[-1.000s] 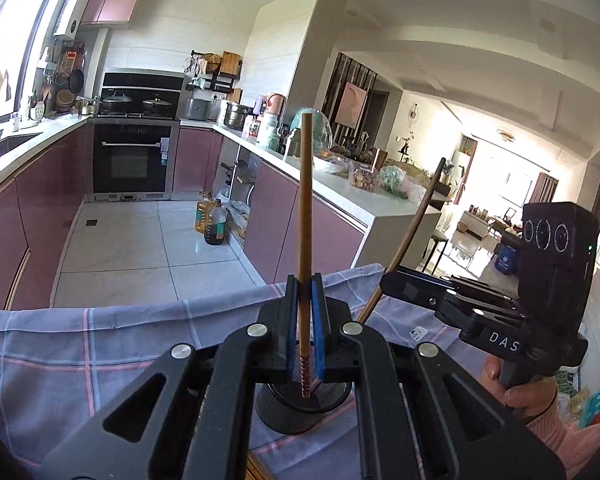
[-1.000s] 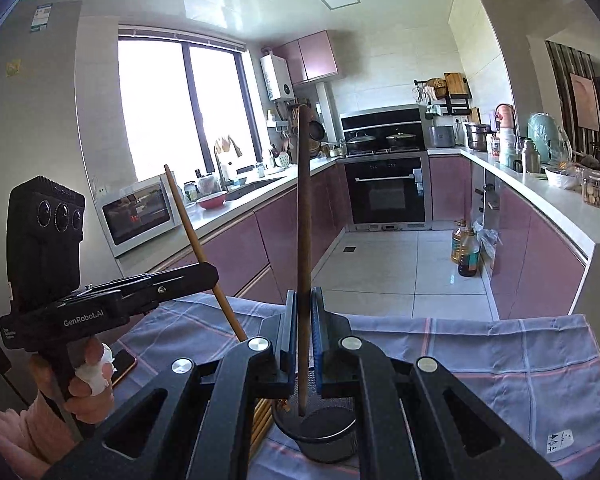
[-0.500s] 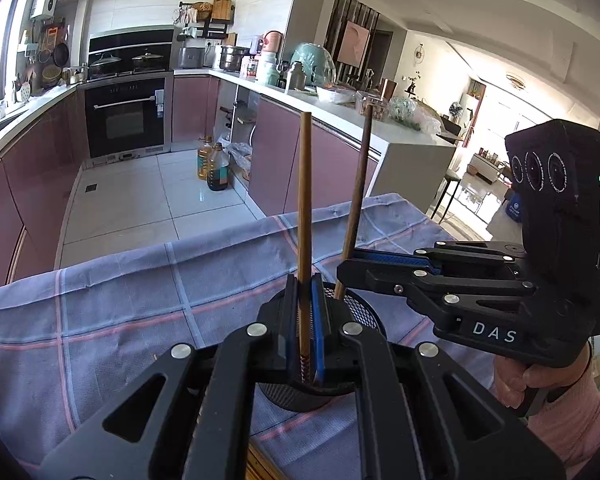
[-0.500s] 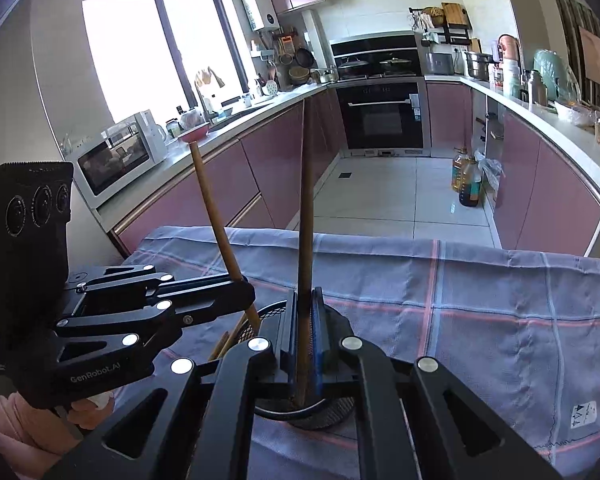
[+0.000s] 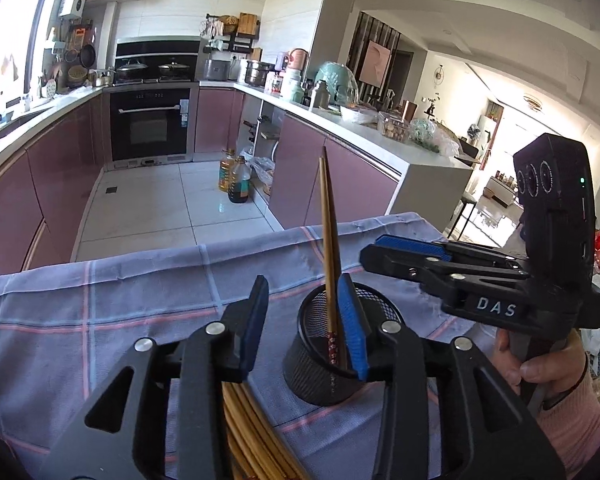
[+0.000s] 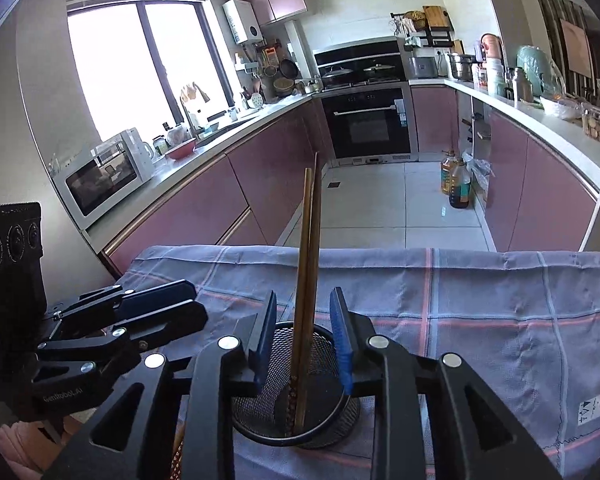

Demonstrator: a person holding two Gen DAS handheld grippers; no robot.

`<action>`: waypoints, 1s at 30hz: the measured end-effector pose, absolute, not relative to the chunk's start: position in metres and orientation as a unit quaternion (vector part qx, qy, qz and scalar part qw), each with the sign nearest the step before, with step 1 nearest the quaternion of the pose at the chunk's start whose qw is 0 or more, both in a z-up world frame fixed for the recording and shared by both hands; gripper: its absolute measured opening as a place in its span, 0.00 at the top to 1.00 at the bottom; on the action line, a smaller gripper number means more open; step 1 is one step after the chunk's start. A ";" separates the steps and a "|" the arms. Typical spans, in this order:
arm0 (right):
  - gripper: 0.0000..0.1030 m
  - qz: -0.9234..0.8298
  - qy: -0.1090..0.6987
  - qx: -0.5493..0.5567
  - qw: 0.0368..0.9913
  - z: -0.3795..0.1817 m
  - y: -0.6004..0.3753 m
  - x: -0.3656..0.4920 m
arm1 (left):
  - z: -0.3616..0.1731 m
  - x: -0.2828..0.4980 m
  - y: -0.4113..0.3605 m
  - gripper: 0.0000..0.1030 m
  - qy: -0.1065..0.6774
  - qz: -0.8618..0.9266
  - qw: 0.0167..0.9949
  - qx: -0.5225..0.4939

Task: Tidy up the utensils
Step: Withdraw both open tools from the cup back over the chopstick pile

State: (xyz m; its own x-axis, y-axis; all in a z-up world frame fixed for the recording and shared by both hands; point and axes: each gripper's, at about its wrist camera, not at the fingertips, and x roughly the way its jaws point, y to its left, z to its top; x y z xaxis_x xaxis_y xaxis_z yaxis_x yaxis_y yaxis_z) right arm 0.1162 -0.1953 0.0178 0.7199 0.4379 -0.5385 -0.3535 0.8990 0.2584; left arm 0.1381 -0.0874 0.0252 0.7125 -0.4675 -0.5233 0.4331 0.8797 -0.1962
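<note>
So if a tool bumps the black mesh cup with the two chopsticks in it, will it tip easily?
Probably yes. The mesh cup looks thin and light, and it stands on loose cloth, so it may slide or tip. The two chopsticks rise far above its rim and lean, which likely raises the balance point.

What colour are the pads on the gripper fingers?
Blue, on black fingers. The left gripper pads show it best in the left wrist view.
</note>
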 end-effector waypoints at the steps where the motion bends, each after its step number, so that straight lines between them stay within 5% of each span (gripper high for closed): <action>1: 0.72 0.220 0.298 0.066 0.927 0.022 -0.195 0.108 | 0.026 0.132 -0.081 0.59 0.285 -0.239 0.928 -0.029; 6: 0.60 0.261 0.270 0.043 0.926 0.031 -0.184 0.069 | 0.012 0.110 -0.049 0.53 0.284 -0.215 0.934 -0.022; 19: 0.59 0.293 0.403 0.040 0.866 -0.066 -0.131 0.059 | -0.090 0.093 -0.029 0.53 0.400 -0.180 0.898 0.001; 30: 0.61 0.268 0.434 0.028 0.859 -0.090 -0.111 0.064 | -0.115 0.095 -0.034 0.56 0.430 -0.173 0.886 0.007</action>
State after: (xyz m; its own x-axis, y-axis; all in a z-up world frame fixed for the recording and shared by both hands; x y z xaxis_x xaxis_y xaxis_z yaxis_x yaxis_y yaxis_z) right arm 0.0641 -0.1111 -0.0900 0.4788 0.4849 -0.7318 -0.4369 0.8547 0.2805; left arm 0.0948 -0.0336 -0.1147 0.5704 -0.3005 -0.7644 0.3134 0.9399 -0.1357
